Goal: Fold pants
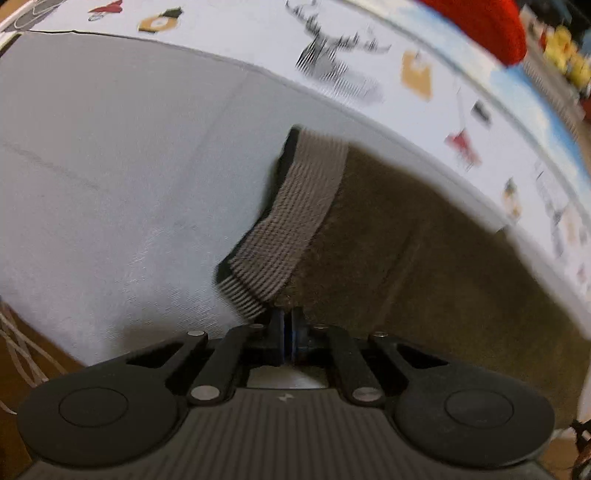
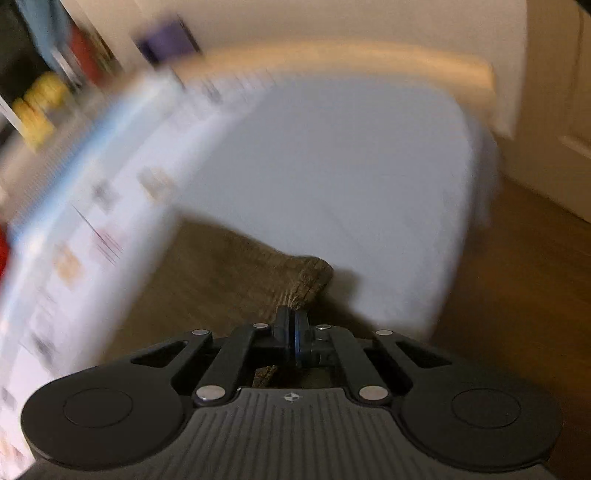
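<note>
Brown fleece pants (image 1: 424, 266) lie on a pale grey bed sheet (image 1: 110, 184). Their ribbed lighter waistband (image 1: 295, 214) runs up the middle of the left wrist view. My left gripper (image 1: 288, 317) is shut on the pants at the lower end of the waistband. In the blurred right wrist view the pants (image 2: 221, 273) spread to the left, with a ribbed cuff end (image 2: 310, 280) bunched up. My right gripper (image 2: 291, 317) is shut on that ribbed end, lifted a little off the sheet (image 2: 332, 166).
A white printed blanket (image 1: 424, 74) with a blue border lies along the far side of the sheet. A red item (image 1: 487, 26) sits beyond it. Wooden floor (image 2: 517, 295) shows right of the bed. White cords (image 1: 18, 350) hang at the left edge.
</note>
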